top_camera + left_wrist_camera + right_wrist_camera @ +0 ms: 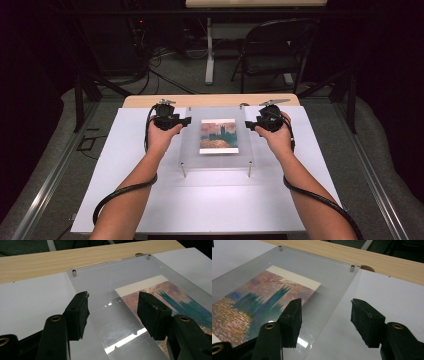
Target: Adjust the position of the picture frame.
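While the two hands hover over the white worktop (150, 200), the clear plate (192, 140) with the picture (218, 135) under it lies flat between the left tongs (186, 120) and the right tongs (248, 125). The left tongs stand wide open over the plate's left edge and hold nothing. The right tongs are wide open too, over the plate's right edge, with nothing in them. Small metal pegs (74, 272) sit at the plate's corners, just ahead of the tongs.
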### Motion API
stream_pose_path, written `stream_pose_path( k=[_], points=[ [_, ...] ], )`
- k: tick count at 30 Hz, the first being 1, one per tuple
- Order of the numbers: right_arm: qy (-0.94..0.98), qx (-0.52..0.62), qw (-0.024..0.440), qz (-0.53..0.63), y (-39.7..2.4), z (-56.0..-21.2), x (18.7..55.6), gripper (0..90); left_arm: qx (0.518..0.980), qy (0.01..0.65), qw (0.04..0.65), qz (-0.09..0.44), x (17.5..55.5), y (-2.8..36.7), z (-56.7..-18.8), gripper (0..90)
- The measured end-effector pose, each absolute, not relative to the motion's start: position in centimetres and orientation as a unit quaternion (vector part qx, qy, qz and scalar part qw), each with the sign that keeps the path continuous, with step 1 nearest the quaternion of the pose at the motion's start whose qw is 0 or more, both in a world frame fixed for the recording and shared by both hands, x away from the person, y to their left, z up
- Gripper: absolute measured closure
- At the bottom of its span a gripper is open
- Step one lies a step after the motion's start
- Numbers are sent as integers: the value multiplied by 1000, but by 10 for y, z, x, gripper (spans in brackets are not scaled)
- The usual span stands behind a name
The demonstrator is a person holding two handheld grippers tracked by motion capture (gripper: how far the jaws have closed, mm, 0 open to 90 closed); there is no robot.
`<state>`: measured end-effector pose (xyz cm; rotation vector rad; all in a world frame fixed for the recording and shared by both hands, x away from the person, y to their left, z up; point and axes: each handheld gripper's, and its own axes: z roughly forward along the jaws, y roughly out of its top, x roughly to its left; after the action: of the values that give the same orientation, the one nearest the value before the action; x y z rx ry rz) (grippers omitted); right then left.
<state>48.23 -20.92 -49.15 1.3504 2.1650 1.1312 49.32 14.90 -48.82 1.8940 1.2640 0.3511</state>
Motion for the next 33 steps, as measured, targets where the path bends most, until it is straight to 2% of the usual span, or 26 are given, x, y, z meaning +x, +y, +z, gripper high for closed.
stream_pose_path(
  k=[21, 33],
  points=[
    [753, 501, 151, 399, -209, -518, 497, 416, 742, 530, 395, 115, 504, 145, -518, 387],
    [750, 508, 118, 407, -199, -519, 501, 396, 743, 533, 393, 96, 507, 138, -523, 369]
  ],
)
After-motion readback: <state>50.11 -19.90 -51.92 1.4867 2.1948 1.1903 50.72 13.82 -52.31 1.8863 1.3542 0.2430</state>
